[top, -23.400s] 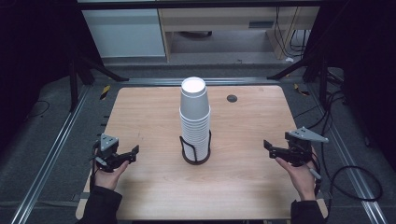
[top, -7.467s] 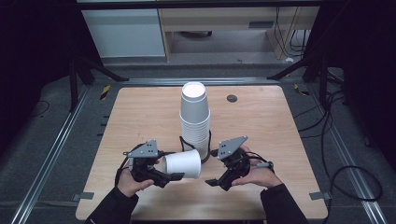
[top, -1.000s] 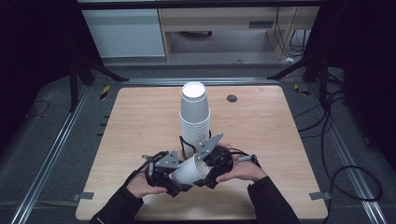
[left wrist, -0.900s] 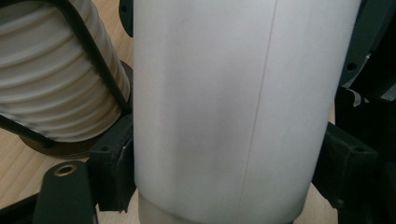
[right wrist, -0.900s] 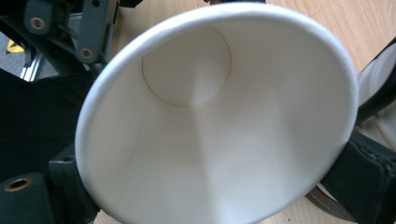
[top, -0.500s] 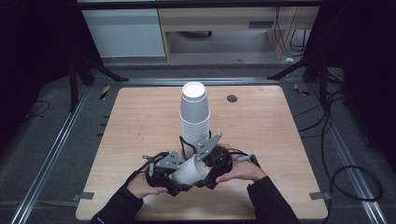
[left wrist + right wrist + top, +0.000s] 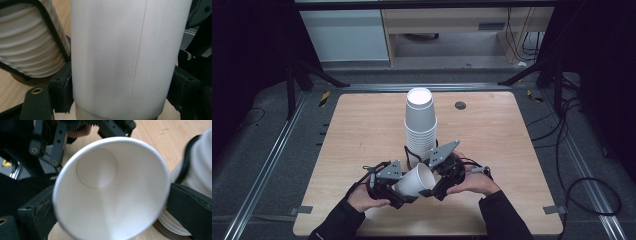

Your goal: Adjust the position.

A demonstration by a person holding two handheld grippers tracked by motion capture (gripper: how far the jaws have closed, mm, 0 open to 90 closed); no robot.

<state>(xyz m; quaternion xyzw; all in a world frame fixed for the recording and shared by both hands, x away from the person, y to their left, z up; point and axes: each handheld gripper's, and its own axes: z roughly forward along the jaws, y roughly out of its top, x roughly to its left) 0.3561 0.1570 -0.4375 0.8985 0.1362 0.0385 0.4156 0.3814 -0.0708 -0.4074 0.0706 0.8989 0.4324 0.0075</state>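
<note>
A single white paper cup lies tilted above the table's near middle, held between both grippers. My left gripper is shut on its body near the base; in the left gripper view the cup wall sits between both pads. My right gripper is at the mouth end, and in the right gripper view the rim touches both pads. Just behind stands a tall stack of white cups in a black wire holder.
The wooden table carries a small black disc at the far right of the stack. Metal rails and cables run along both sides of the table. The stack stands very close to the held cup.
Over the last second nothing has visibly moved. Earlier, both grippers were empty at the table's sides; then the left one held the cup, and the right one came in onto its mouth.
</note>
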